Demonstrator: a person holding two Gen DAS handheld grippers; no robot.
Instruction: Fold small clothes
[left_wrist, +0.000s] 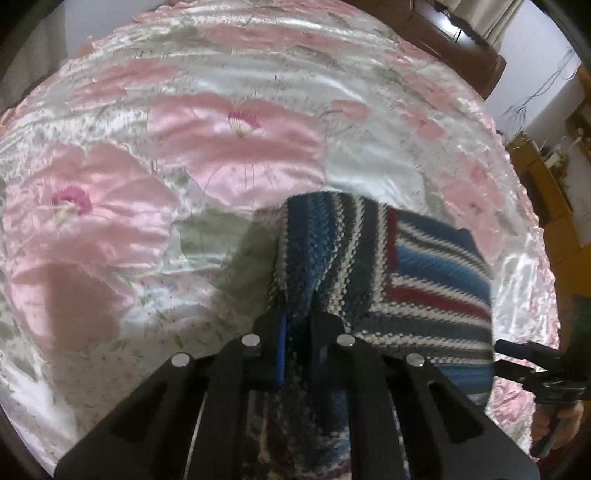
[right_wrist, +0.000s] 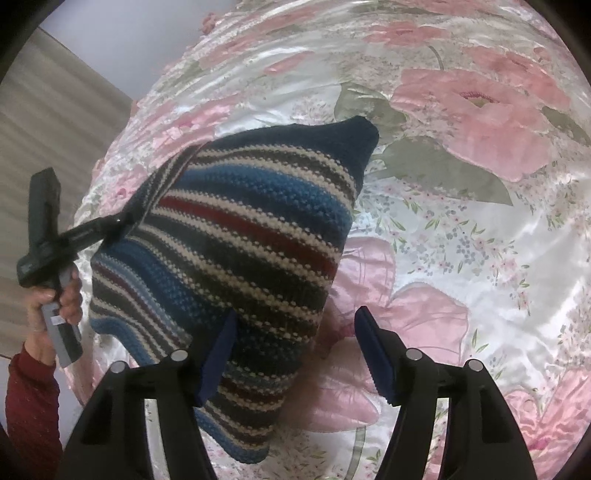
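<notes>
1. The left gripper (left_wrist: 297, 328) has its jaws clamped on a pinched edge of the striped knit garment (right_wrist: 243, 236), the knit bunched between its fingers; in the right wrist view that pinched edge rises off the rest of the garment
2. The right gripper (right_wrist: 295, 347) stands with jaws wide apart and nothing between them, one blue pad over the near part of the garment, the other over the bedspread (right_wrist: 461, 229)
3. The garment lies on the satin floral bedspread, partly folded, its far corner pointing away
4. Judged step: carrying the held edge across to make the fold. Keep the grip firm and low; the satin looks slippery, so the right gripper should probably press down the near part to stop the whole piece sliding
</notes>
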